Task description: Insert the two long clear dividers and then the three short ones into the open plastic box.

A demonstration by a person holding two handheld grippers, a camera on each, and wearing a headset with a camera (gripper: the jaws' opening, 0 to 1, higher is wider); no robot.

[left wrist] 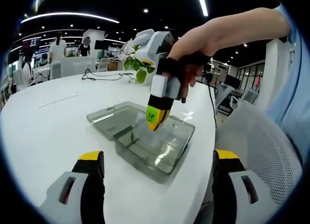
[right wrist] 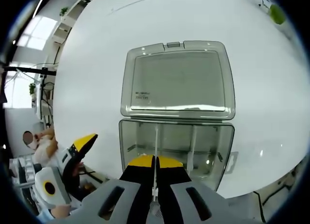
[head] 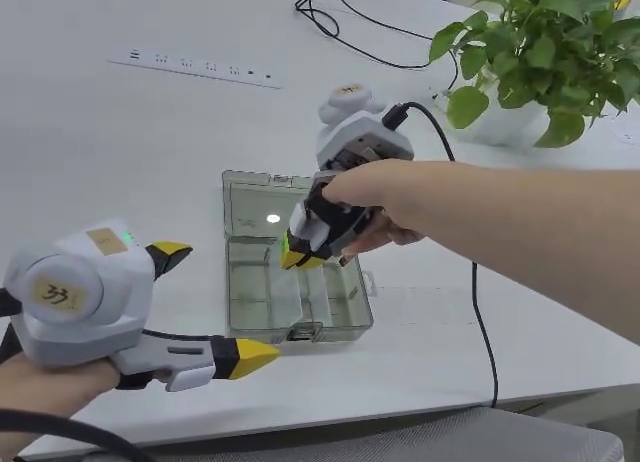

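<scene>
Now pinching clear divider (right wrist: pixel 156 141) in right hand-held gripper (head: pixel 300 254) over open plastic box (head: pixel 250 282) on tabletop (head: pixel 120 162), needing it kept upright and square to box walls, with left hand-held gripper (head: pixel 213 302) spread open alongside.

Box (head: pixel 255 207) smoky grey; divider (right wrist: pixel 156 141) clear; left gripper (head: pixel 212 302), right gripper (head: pixel 295 257) white-black (yellow tips); table (head: pixel 120 162) white.

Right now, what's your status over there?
Right gripper shut on divider, over open box. Left gripper open, off to the side. Nothing blocks the box.
</scene>
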